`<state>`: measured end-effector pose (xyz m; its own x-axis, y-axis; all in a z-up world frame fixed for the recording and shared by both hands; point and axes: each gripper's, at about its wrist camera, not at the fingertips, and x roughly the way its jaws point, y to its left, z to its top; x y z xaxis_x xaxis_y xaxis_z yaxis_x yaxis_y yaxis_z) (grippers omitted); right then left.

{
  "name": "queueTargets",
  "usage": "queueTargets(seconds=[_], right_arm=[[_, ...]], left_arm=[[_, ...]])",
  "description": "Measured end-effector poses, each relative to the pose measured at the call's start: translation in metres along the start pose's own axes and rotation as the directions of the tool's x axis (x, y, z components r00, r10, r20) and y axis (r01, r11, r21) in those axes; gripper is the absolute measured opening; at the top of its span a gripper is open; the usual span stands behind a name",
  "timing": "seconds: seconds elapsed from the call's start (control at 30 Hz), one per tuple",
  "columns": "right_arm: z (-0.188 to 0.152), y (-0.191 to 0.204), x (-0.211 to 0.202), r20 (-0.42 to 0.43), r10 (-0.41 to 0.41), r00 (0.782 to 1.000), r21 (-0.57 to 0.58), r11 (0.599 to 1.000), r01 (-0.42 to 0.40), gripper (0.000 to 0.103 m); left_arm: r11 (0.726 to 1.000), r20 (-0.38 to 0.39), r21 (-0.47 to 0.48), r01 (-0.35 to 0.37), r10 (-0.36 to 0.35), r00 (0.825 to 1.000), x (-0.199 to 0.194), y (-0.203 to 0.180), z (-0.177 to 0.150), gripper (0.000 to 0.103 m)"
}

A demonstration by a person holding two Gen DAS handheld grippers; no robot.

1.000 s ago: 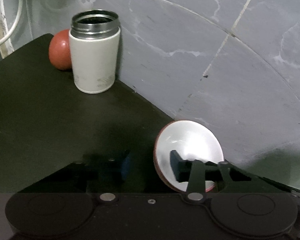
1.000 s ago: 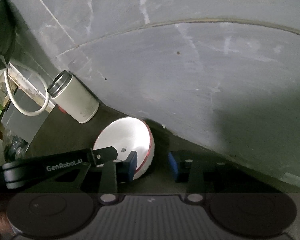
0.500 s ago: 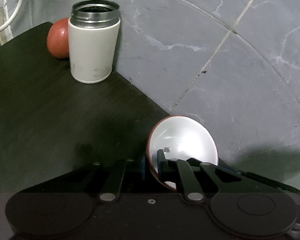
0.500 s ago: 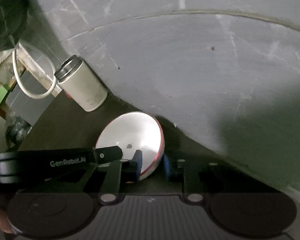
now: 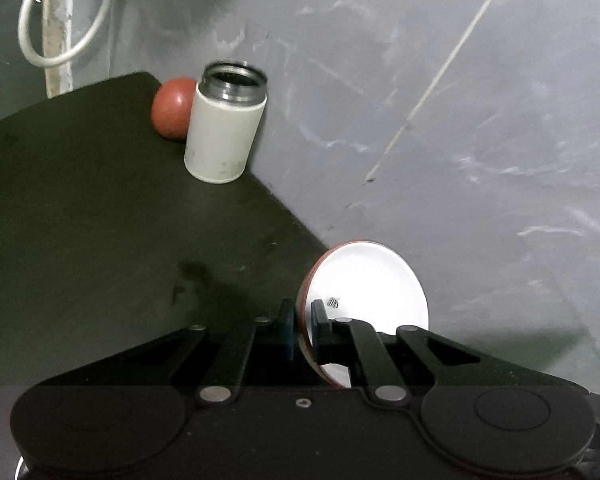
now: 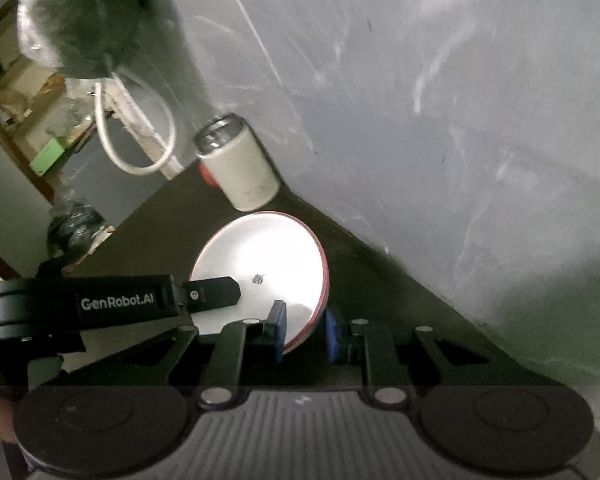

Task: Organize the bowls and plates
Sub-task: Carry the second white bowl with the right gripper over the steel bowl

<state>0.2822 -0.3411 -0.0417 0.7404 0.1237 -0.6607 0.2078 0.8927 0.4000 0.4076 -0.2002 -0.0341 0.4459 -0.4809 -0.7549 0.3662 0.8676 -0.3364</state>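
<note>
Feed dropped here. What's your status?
Left gripper and right gripper both shut on bowl rim. Bowl tilted near wall. Canister behind, apart.

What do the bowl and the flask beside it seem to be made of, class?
Bowl: probably glazed ceramic or melamine; glossy white inside catches glare, red outside shows at the thin rim.
Flask: metal, likely stainless steel; bare shiny neck, matt off-white coating on the body.
</note>
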Motion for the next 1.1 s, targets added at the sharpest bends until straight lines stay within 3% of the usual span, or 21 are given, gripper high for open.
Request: queueTargets(seconds=[0.4, 0.8, 1.1], right_arm=[[-0.019, -0.006, -0.075, -0.012, 0.051, 0.999, -0.059, 0.997, -0.052, 0.022], [-0.058, -0.025, -0.116, -0.092, 0.064, 0.994, -0.068, 0.995, -0.07, 0.022], [-0.075, -0.03, -0.129, -0.126, 0.071, 0.989, -0.083, 0.993, -0.082, 0.022]], left_arm=[[0.997, 0.041, -0.033, 0.069, -0.068, 0.997, -0.063, -0.028, -0.043, 0.009], [0.998, -0.028, -0.015, 0.064, -0.065, 0.998, -0.081, -0.06, -0.095, 0.01], [0.999, -0.071, -0.01, 0.054, -0.054, 0.996, -0.091, -0.062, -0.117, 0.011]])
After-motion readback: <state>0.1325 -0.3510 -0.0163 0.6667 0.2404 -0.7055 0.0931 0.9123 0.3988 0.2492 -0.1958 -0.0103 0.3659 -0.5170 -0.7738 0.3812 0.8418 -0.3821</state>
